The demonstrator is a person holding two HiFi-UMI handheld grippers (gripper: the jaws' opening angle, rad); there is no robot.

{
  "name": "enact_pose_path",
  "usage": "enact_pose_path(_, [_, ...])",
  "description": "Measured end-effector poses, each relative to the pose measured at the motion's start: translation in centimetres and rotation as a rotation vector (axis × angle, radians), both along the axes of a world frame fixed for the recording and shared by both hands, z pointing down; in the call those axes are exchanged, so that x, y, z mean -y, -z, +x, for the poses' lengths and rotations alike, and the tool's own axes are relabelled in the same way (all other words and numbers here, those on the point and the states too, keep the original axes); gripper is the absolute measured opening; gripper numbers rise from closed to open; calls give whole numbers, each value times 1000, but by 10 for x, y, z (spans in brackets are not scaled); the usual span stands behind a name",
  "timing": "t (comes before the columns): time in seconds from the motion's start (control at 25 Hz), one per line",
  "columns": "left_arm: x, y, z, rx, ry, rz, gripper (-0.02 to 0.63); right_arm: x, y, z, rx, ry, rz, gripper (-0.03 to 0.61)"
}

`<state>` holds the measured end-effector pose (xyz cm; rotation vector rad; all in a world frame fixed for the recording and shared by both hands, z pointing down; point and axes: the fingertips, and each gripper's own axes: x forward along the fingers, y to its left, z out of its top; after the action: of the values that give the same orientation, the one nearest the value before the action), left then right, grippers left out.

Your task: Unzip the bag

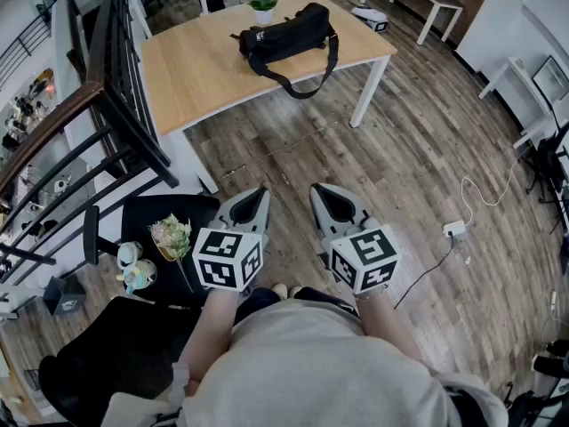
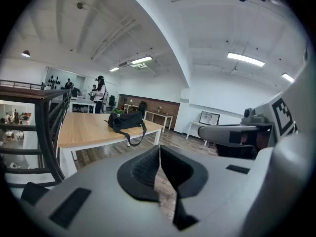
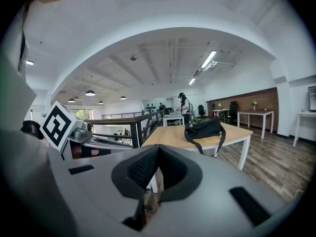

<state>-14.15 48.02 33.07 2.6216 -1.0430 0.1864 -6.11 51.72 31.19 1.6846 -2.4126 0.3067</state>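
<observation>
A wood-plank floor (image 1: 427,149) is stretching across the room. A light wooden table (image 1: 196,69) on white legs is standing on it, well ahead of the person. A dark metal railing (image 1: 116,105) is running along the table's left side.

The black bag (image 1: 284,32) is lying on the far half of the tabletop. Whether its zip is open I cannot tell from here.

Both grippers are hovering low over the floor, close to the person's body and side by side, well apart from the table and the bag. The left gripper (image 1: 260,192) is keeping its jaws together, the dark pads meeting along a thin line at the tips with nothing between them. The right gripper (image 1: 317,190) is showing the same: jaws closed, pads touching, holding nothing and touching nothing.

The bag's shoulder strap (image 1: 311,83) is looping toward the table's near edge and hanging over it. A small potted plant (image 1: 263,7) is sitting just behind the bag.
</observation>
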Motion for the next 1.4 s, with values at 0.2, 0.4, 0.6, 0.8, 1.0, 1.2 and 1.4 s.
enact_pose_path(0.2, [2,-1,3,-3,-7,0,20,1,-4,-8,7,19,-4,5])
enact_pose_path(0.4, [-2,-5,11,-2,-15,-9,20,0,-7,-6,16,26,-15,5])
enact_pose_path(0.6, [-8,-6,22,-9,-24,-7,21,-5,-5,0,43,47,9,6])
enact_pose_path(0.8, [-14,-9,29,-9,-11,-12,21,-16,-12,17,39,32,-5,10])
enact_pose_path(1.0, [-21,-18,42,3,-6,-28,26,-25,-27,34,41,25,-42,65])
enact_pose_path(1.2, [-32,-34,54,36,-12,-76,155,-31,-39,46,55,14,-69,94])
enact_pose_path(1.4, [-19,-45,58,45,-13,-96,155,-15,-51,53,68,5,-86,124])
